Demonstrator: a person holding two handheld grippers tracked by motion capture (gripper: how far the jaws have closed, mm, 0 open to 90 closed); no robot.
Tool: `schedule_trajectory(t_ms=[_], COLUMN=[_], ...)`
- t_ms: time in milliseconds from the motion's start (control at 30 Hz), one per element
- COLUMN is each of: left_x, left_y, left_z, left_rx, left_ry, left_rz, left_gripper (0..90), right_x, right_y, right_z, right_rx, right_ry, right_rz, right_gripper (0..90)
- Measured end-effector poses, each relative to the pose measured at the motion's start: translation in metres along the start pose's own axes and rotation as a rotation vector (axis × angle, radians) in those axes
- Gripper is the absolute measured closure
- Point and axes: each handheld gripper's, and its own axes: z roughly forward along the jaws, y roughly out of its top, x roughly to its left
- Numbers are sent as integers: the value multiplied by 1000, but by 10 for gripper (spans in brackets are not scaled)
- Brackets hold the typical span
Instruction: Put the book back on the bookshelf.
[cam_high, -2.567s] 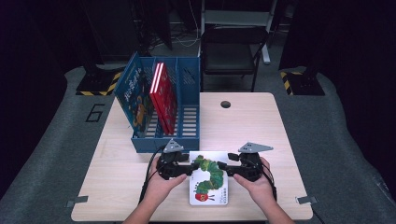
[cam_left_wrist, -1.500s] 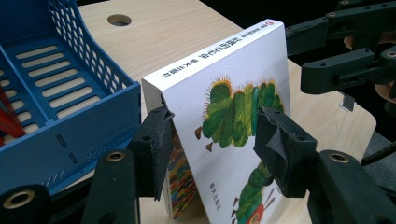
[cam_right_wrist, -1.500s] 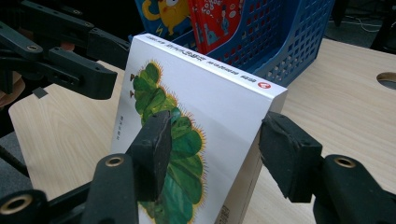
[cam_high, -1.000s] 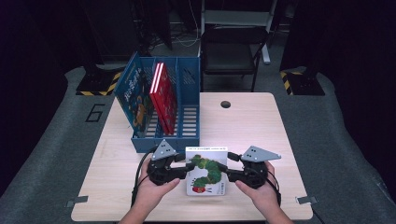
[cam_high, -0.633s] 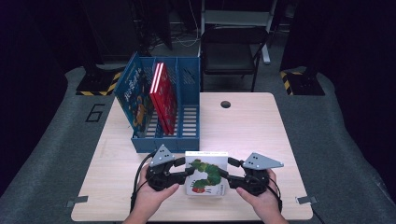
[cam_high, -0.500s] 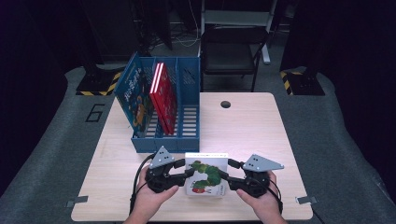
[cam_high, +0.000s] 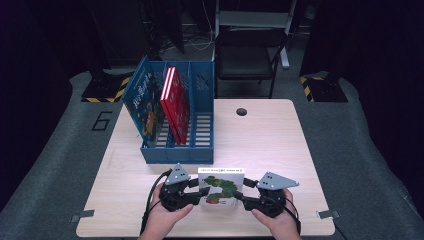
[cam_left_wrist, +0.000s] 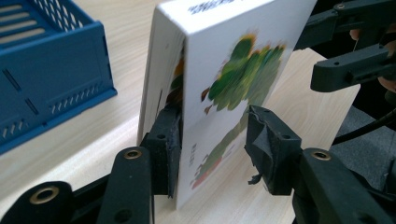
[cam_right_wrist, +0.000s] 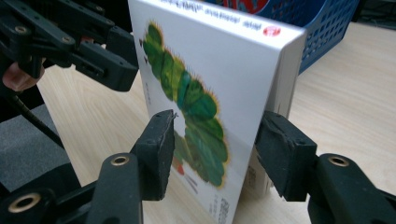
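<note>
Glossy, seemingly thick-paged rectangular picture book (cam_high: 221, 186)

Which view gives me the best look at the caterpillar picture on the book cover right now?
The right gripper view: the caterpillar book shows its cover close and sharp. In the left gripper view it is blurred; in the high view it is small.

A robotics recording lab, not a home: a lone light-wood table (cam_high: 260, 145) stood at the frame's centre on grey floor matting (cam_high: 360, 150), ringed by black curtains (cam_high: 380, 45). Hazard-striped tape (cam_high: 107, 90) marked the floor at upper left, a painted "6" (cam_high: 101, 121) sat beside it, and a black chair (cam_high: 245, 55) waited at top.
</note>
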Motion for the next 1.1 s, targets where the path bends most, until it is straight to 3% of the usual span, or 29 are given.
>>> schedule_trajectory(t_ms=[67, 267, 367, 500, 600, 800, 933, 967, 1100], left_x=[2, 6, 6, 10, 14, 16, 17, 17, 16], left_y=[-5, -11, -14, -15, -11, 1, 5, 8, 11], left_z=[4, 7, 9, 8, 6, 9, 12, 14, 17], left_rx=[28, 52, 55, 37, 19, 19, 12, 32, 32], left_ry=[3, 6, 40, 88, 78, 38, 37, 10, 13], left_rz=[7, -8, -9, -18, -25, 1, 12, 3, 17], left_gripper=[557, 558, 549, 440, 357, 321, 332, 339, 372], right_x=[0, -5, -7, -10, -12, -14, -19, -23, -29], right_y=[-4, -12, -17, -20, -21, -19, -17, -15, -13], right_z=[2, 3, 3, 2, 1, 3, 8, 13, 23], right_rx=[20, 33, 45, 50, 43, 26, 35, 34, 38], right_ry=[-3, 3, 0, -9, -22, -52, -23, 0, 49], right_rz=[2, 30, 32, 37, 45, 45, 41, 47, 51], right_gripper=[473, 494, 497, 495, 471, 331, 294, 283, 278])
